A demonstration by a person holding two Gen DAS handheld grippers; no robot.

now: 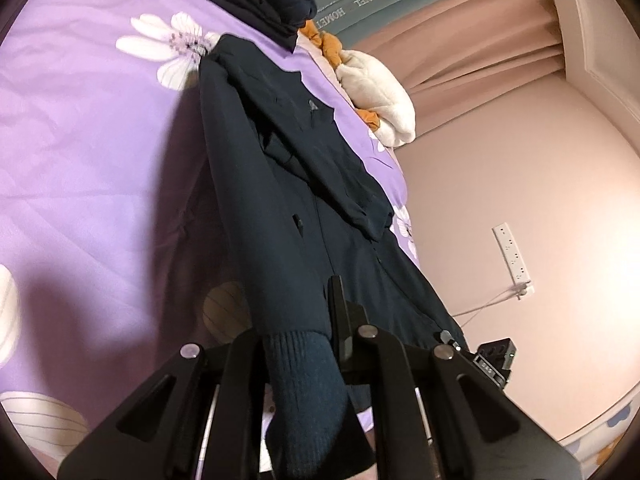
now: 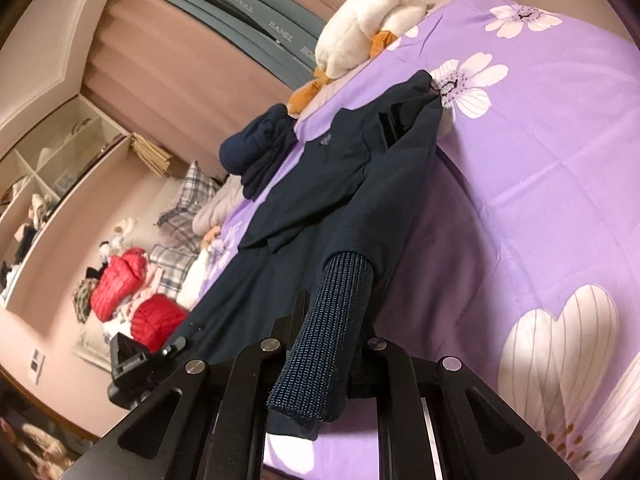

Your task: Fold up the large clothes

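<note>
Dark navy jacket spread on purple flowered bedsheet, sleeves lifted off bed. Left gripper fingers clamped on one ribbed cuff; right gripper fingers clamped on other ribbed cuff. Beyond jacket's collar: folded dark garment, white-and-orange plush toy at bed edge. Past jacket, off bed: red puffer jackets, plaid pillows, open shelves.
</note>
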